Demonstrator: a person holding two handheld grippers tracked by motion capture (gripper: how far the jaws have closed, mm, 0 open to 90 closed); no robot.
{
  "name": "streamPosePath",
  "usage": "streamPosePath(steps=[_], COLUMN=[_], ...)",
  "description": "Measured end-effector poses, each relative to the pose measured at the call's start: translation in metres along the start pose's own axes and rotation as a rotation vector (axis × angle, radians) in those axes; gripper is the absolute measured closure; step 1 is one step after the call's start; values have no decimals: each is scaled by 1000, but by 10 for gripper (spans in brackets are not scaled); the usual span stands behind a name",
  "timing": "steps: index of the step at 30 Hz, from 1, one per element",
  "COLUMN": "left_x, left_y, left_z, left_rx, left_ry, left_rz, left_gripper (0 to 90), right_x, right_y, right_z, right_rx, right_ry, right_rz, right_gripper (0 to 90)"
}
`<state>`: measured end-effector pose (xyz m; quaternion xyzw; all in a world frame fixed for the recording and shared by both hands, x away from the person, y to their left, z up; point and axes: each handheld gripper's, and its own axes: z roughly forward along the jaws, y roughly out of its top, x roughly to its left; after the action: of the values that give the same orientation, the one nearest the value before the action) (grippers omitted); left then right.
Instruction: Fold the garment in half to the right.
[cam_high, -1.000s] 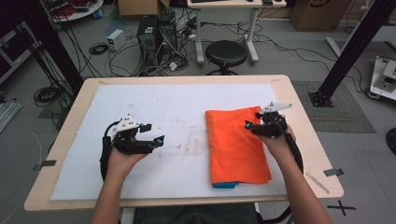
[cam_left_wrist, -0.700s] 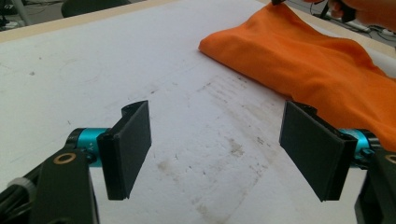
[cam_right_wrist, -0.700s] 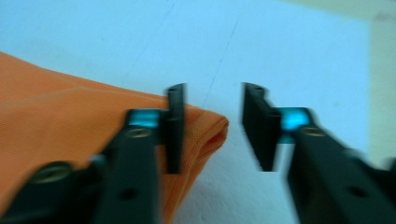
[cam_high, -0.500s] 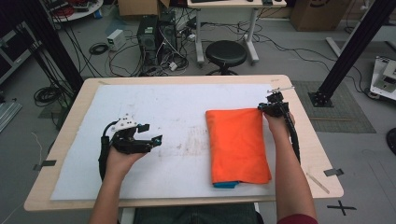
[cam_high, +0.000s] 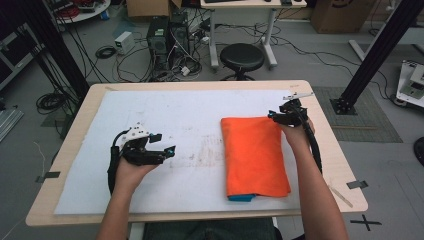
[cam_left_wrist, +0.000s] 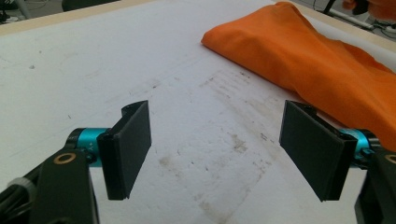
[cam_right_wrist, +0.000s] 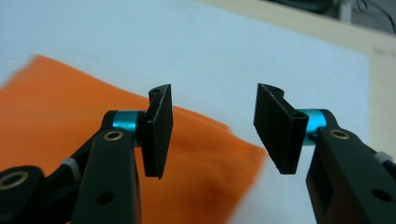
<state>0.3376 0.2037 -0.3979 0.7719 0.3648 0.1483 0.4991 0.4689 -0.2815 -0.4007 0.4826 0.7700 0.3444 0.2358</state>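
A folded orange cloth (cam_high: 255, 154) lies flat on the right half of the white sheet (cam_high: 190, 125), with a strip of blue fabric (cam_high: 240, 198) peeking out at its near edge. My right gripper (cam_high: 274, 117) hovers at the cloth's far right corner, open, with nothing between its jaws; in the right gripper view (cam_right_wrist: 212, 126) the cloth's corner (cam_right_wrist: 219, 154) lies just beneath them. My left gripper (cam_high: 167, 152) rests open over bare sheet to the left of the cloth, jaws pointing toward it (cam_left_wrist: 217, 144). The cloth (cam_left_wrist: 317, 65) lies ahead and to the right in that view.
The wooden table (cam_high: 70, 145) carries the white sheet, smudged with grey marks (cam_high: 207, 150) near its middle. A black stool (cam_high: 242, 57), a computer tower (cam_high: 160, 40) and tangled cables stand on the floor beyond the far edge. A black frame post (cam_high: 375, 55) rises at the right.
My right gripper has moved from the cloth's right edge up toward its far right corner. The left gripper has stayed in place. The cloth lies as before.
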Motion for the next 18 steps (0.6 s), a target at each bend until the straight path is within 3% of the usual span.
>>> streamPosePath(steps=[5, 10, 12, 16, 18], left_x=[-2, -1, 0, 0, 0], left_y=[0, 0, 0, 0, 0], left_z=[0, -1, -1, -2, -2], left_rx=[2, -3, -1, -3, -3], left_ry=[0, -1, 1, -2, -2], left_rz=[3, 1, 3, 2, 3], left_gripper=[252, 252, 252, 252, 252], right_x=[45, 88, 103, 124, 129], right_y=[13, 16, 13, 1, -5], right_z=[-2, 9, 16, 36, 41], right_rx=[-31, -37, -16, 78, 83], right_ry=[82, 167, 175, 155, 152], right_rz=[-132, -190, -223, -306, -318], right_gripper=[453, 438, 434, 432, 445])
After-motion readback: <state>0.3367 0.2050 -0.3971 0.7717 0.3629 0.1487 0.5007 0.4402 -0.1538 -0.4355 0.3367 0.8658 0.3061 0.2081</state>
